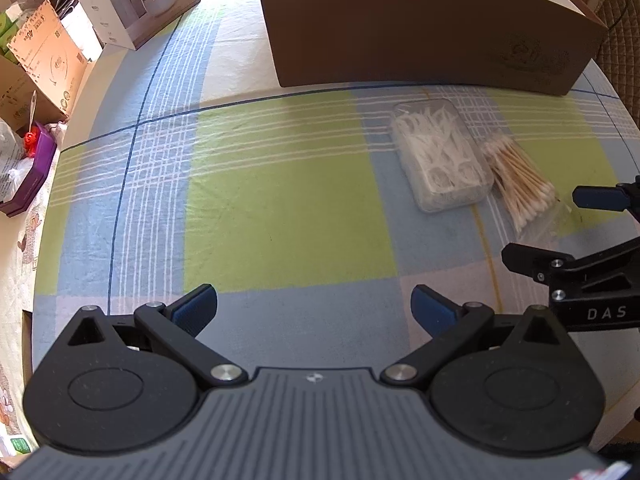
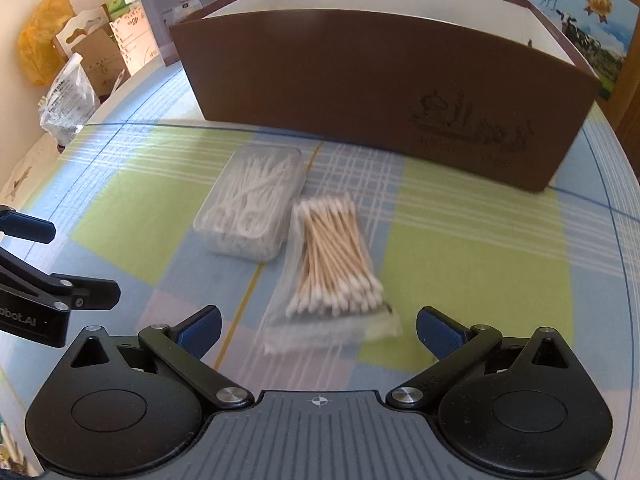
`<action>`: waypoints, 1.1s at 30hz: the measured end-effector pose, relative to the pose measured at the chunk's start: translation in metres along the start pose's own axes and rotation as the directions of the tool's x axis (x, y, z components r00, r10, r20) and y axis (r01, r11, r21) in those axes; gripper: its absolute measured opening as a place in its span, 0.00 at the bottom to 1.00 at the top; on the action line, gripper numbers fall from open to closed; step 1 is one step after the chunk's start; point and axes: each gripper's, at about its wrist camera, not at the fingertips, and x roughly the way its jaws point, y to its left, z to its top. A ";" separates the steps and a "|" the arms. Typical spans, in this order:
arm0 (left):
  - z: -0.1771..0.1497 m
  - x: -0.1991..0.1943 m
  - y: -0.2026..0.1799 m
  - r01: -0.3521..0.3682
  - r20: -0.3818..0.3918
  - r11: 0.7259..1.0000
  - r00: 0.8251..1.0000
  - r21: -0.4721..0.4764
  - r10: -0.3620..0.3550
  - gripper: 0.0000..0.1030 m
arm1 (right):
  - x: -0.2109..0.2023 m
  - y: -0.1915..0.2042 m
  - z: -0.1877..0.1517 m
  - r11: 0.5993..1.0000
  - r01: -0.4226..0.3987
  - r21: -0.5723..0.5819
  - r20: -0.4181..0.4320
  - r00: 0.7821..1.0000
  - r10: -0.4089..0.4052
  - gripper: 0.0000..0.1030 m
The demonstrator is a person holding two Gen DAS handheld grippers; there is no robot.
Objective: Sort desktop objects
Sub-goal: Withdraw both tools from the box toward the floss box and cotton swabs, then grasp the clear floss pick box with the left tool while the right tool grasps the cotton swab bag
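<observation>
While both grippers' fingers stand apart and empty, the swab bag (image 2: 336,264) lies just ahead of the right gripper (image 2: 318,330). Its swabs run lengthwise away toward the brown box (image 2: 380,92).

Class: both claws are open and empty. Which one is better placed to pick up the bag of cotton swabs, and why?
Right claw: the bag of cotton swabs lies directly ahead between its open fingers. The left claw faces bare tablecloth.

Left wrist fisheye low over the checked-cloth bench (image 1: 280,200), facing the brown cardboard box (image 1: 420,32), right wrist fisheye nearer the clear bag of wooden cotton swabs (image 2: 336,256), both sharing box, swabs, clear plastic floss-pick case (image 2: 252,204)
</observation>
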 end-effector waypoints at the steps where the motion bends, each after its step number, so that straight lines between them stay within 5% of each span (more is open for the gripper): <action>1: 0.001 0.001 0.001 0.001 -0.002 1.000 1.000 -0.002 -0.001 0.99 | 0.002 0.000 0.001 1.000 0.007 -0.007 0.000 1.000 -0.007 0.98; 7: 0.012 0.008 0.003 0.013 0.001 1.000 1.000 0.011 -0.013 0.99 | 0.010 -0.002 0.004 0.999 0.043 -0.033 0.012 0.999 -0.043 0.96; 9: 0.017 0.010 0.002 0.022 0.005 1.000 1.000 0.016 -0.022 0.99 | 0.012 -0.004 0.005 0.997 0.058 -0.044 0.005 0.998 -0.058 0.81; 17: 0.036 0.013 -0.007 0.059 0.033 0.997 0.998 0.051 -0.061 0.99 | 0.008 -0.024 0.006 0.996 0.090 0.004 0.019 0.996 -0.090 0.61; 33: 0.069 0.010 -0.043 0.190 0.102 0.973 0.974 0.129 -0.204 0.98 | -0.005 -0.064 0.004 0.974 0.182 0.132 -0.004 0.983 -0.183 0.57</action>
